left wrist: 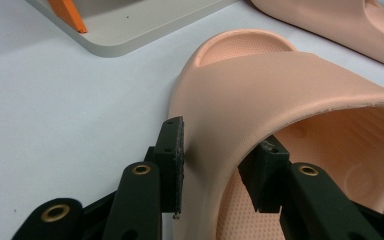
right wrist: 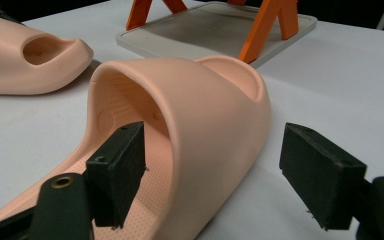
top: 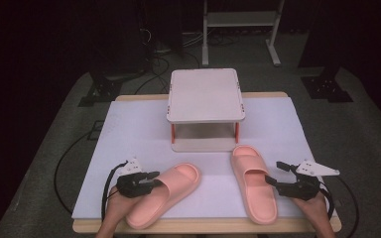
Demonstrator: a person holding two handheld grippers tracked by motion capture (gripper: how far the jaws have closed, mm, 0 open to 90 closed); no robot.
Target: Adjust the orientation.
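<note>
Two pink slide slippers lie on the white table cover [top: 144,134]. The left slipper [top: 171,191] [left wrist: 280,85] points up and to the right. My left gripper [top: 155,179] [left wrist: 220,150] grips the left side of its strap, one jaw outside and one inside. The right slipper [top: 253,186] [right wrist: 215,95] lies nearly straight, toe toward the rack. My right gripper [top: 273,171] [right wrist: 212,135] stands open astride the strap's right side. Its left jaw is inside the slipper, and its right jaw stands clear of the outer wall.
A two-level beige rack [top: 206,96] with orange legs stands at the table's far middle, just beyond both toes. Its base plate [left wrist: 130,30] [right wrist: 205,30] lies close ahead. The table's front edge [top: 203,225] runs under the heels. Cables trail on the floor at the left.
</note>
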